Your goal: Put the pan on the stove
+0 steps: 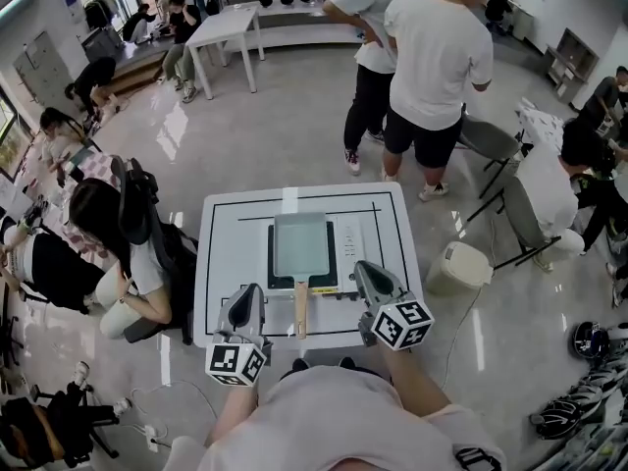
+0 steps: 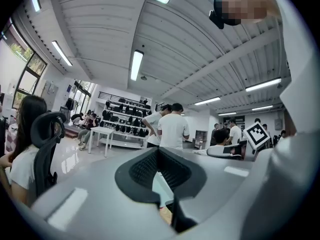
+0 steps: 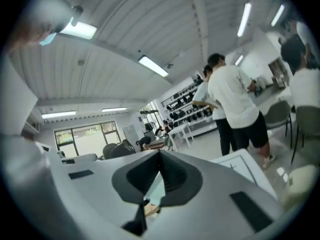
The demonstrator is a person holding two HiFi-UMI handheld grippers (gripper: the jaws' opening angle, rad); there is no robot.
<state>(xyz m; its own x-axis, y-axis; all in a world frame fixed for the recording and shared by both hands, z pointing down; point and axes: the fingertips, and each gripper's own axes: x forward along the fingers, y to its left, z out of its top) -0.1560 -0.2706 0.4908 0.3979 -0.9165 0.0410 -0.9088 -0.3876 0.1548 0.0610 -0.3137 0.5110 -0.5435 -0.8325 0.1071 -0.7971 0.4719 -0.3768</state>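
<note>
A rectangular pale-green pan (image 1: 302,246) with a wooden handle (image 1: 301,307) rests on the black portable stove (image 1: 330,283) in the middle of the white table (image 1: 231,263); the handle points toward me. My left gripper (image 1: 252,292) hovers above the table's near edge, left of the handle, jaws together and empty. My right gripper (image 1: 365,268) hovers right of the handle, shut with nothing in it. In the left gripper view the gripper (image 2: 159,151) points level and a strip of the pan (image 2: 162,189) shows below it. The right gripper (image 3: 160,154) view shows the pan (image 3: 156,190) the same way.
A seated person (image 1: 108,263) with a black chair is close to the table's left side. A white bin (image 1: 456,266) and a folding chair (image 1: 491,145) stand to the right. Two people (image 1: 432,57) stand beyond the far edge. Shoes (image 1: 579,410) lie at bottom right.
</note>
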